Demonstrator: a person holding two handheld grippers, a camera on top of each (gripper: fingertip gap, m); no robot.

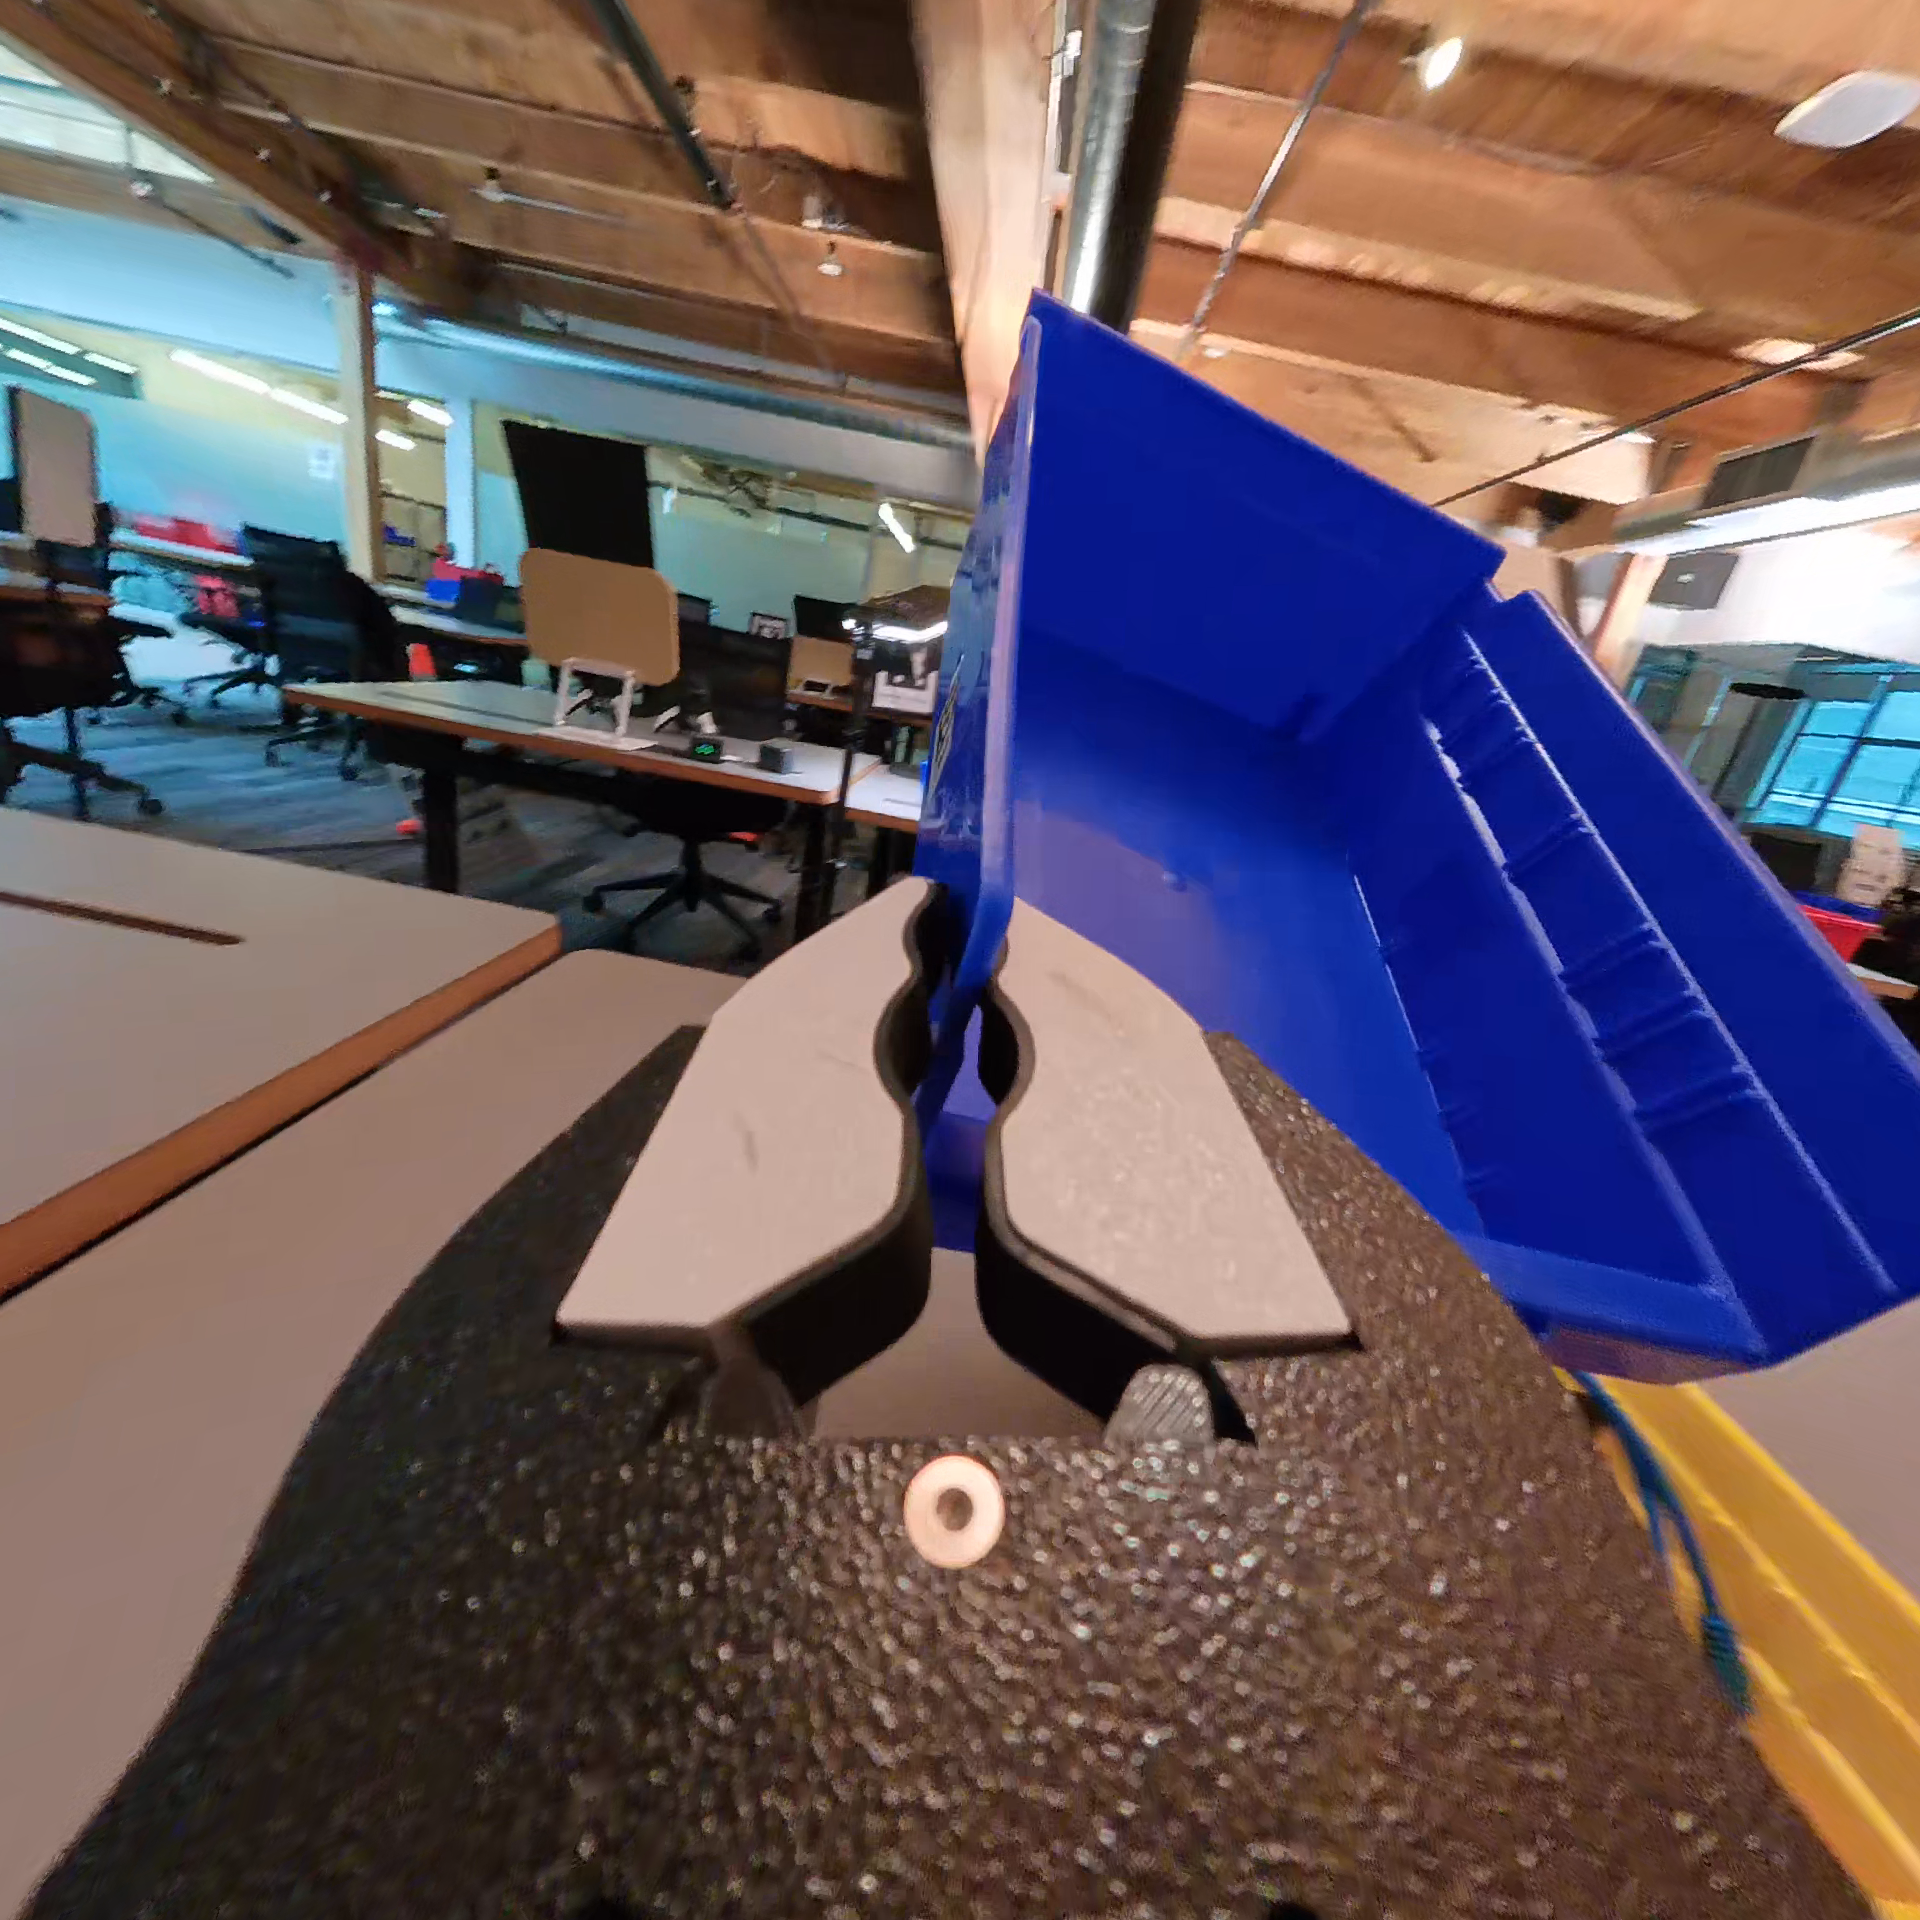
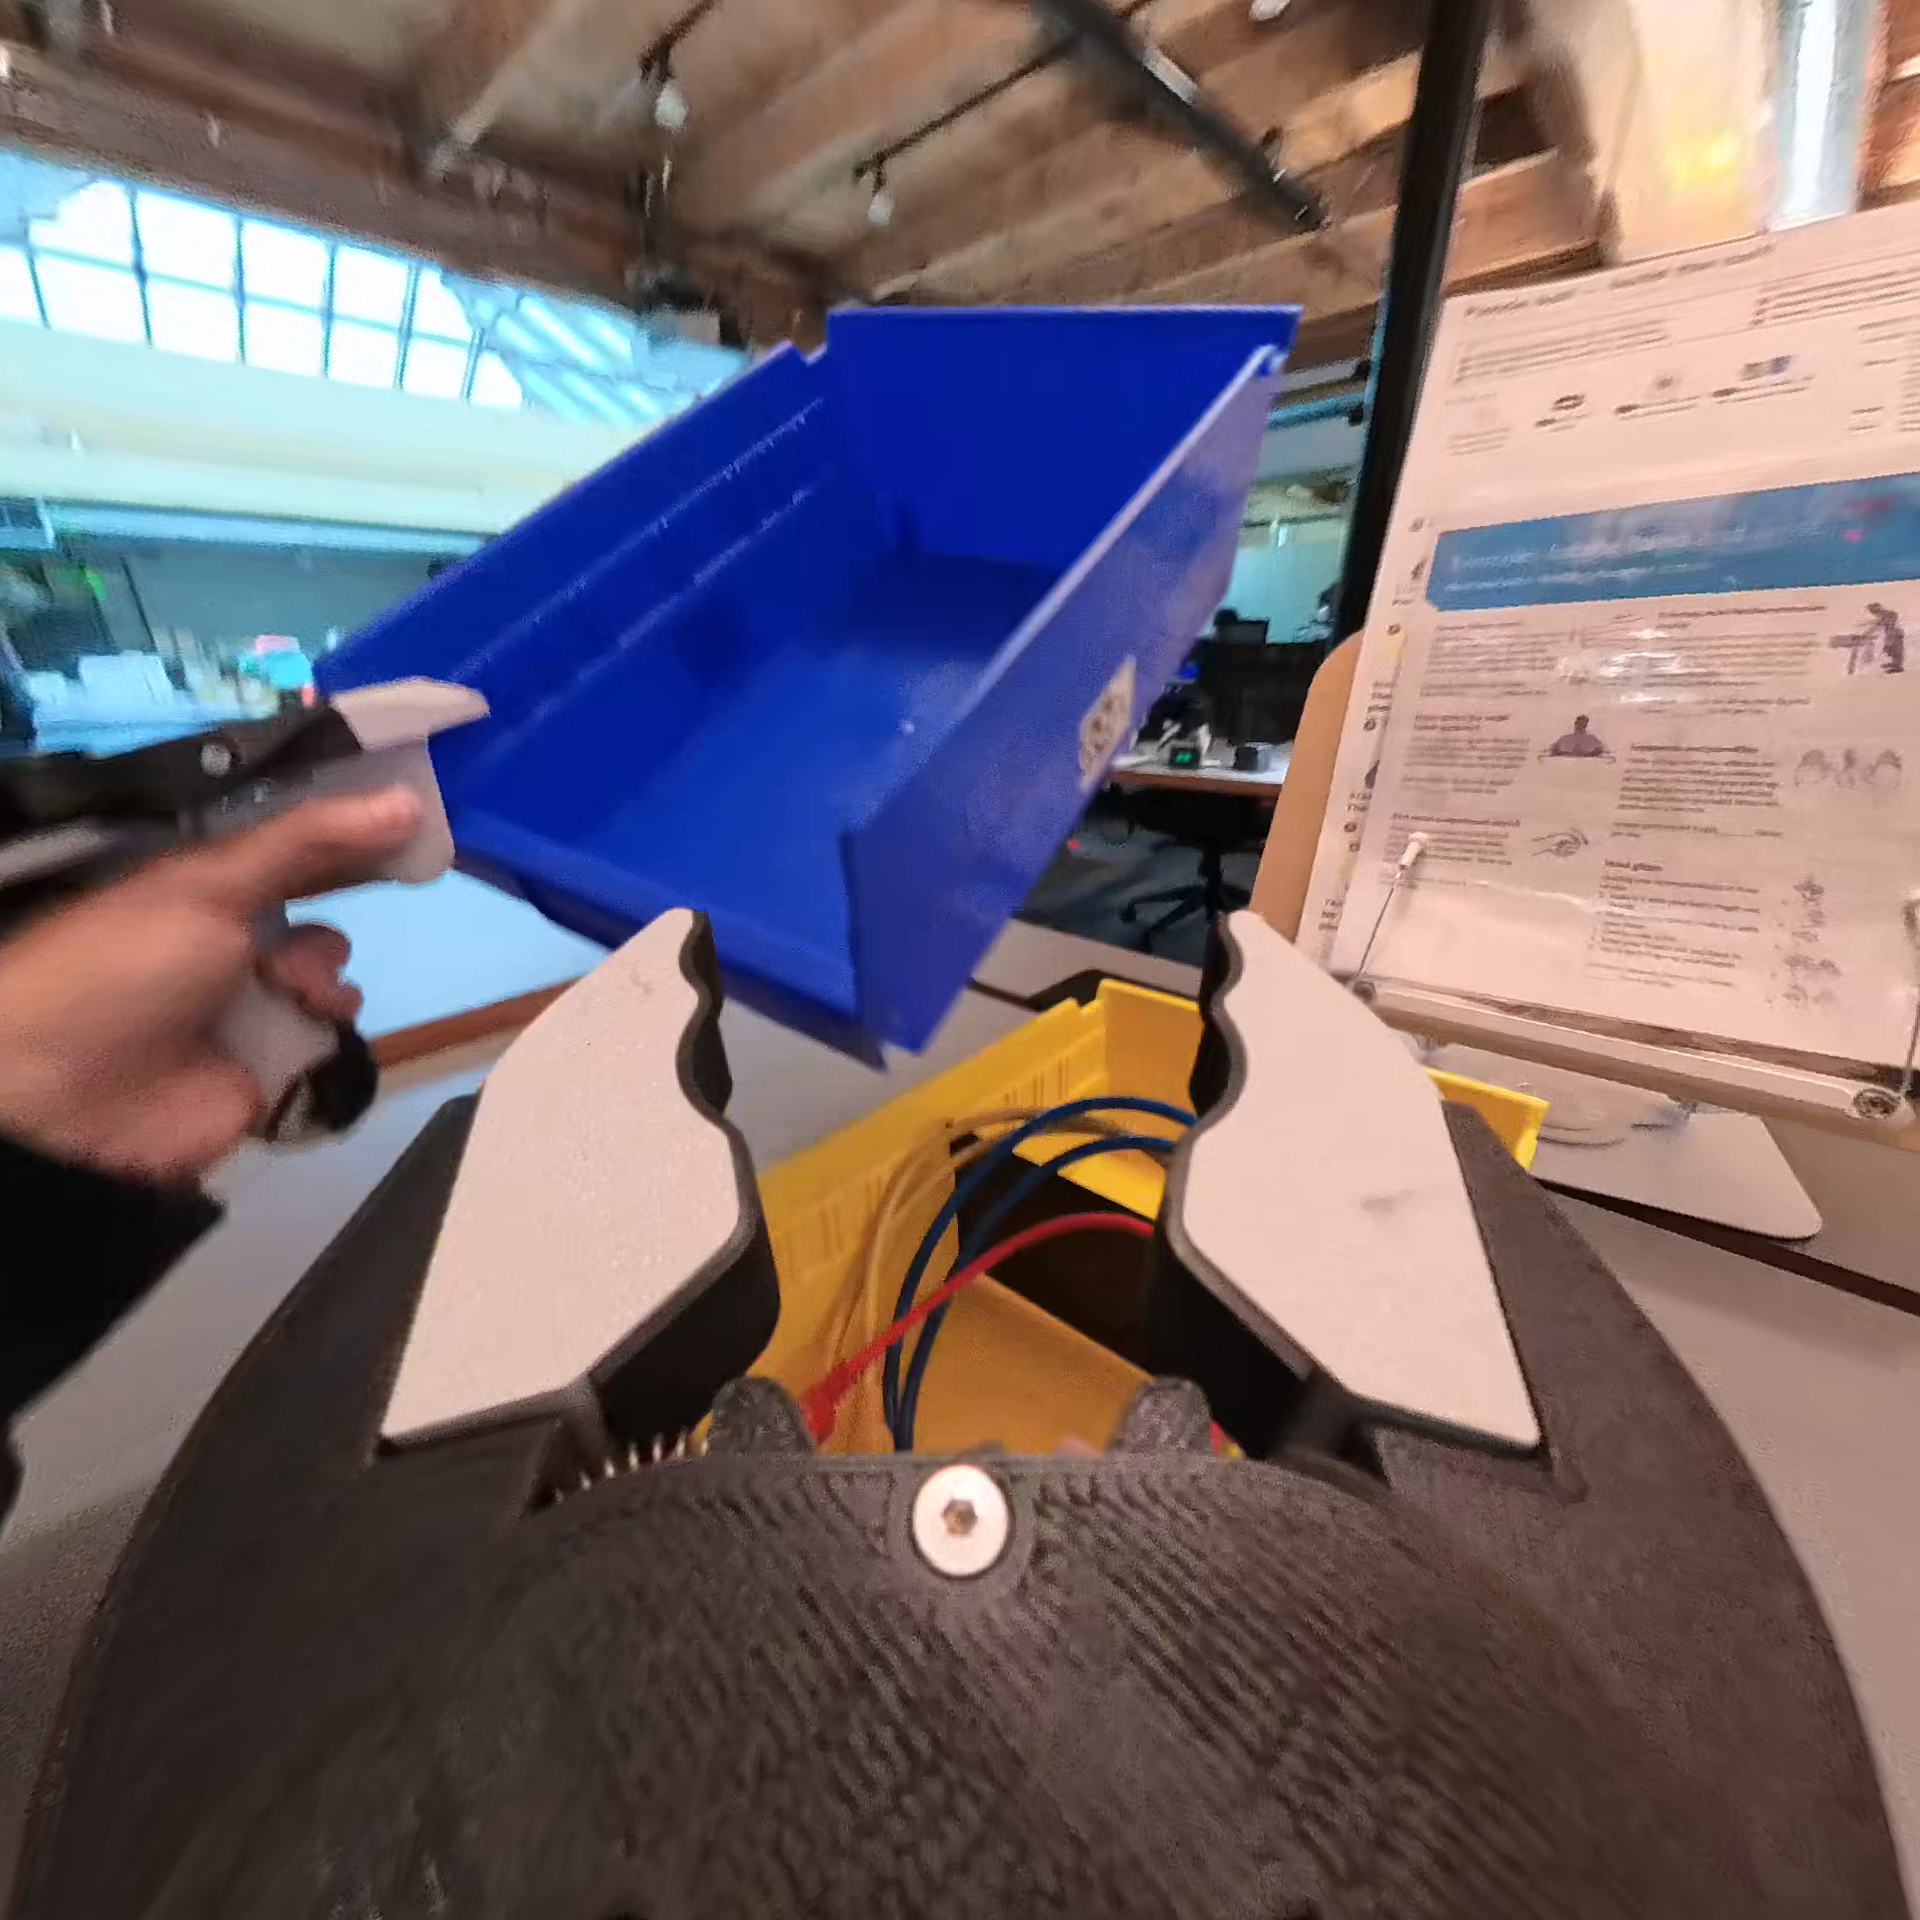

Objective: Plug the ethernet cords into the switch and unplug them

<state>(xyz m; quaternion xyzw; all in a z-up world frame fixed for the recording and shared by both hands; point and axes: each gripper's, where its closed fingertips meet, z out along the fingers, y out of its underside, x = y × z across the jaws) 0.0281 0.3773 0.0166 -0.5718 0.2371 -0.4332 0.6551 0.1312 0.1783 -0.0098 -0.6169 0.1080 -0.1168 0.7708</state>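
Note:
My left gripper (image 1: 961, 935) is shut on the side wall of an empty blue bin (image 1: 1299, 883) and holds it tilted in the air. The same bin (image 2: 831, 665) shows in the right wrist view, with the left gripper (image 2: 416, 769) and a hand (image 2: 135, 966) at its left edge. My right gripper (image 2: 961, 961) is open and empty above a yellow bin (image 2: 1039, 1361). In the yellow bin lie blue cords (image 2: 997, 1174), a red cord (image 2: 935, 1309) and a pale cord. A blue cord end (image 1: 1720, 1652) hangs at the right in the left wrist view. No switch is visible.
A stand with a laminated instruction sheet (image 2: 1642, 665) sits on the grey table (image 2: 1714, 1382) to the right. A black post (image 2: 1413, 312) rises behind the bins. The yellow bin's rim (image 1: 1797, 1558) lies at lower right. Office desks and chairs (image 1: 623, 727) stand beyond the table edge.

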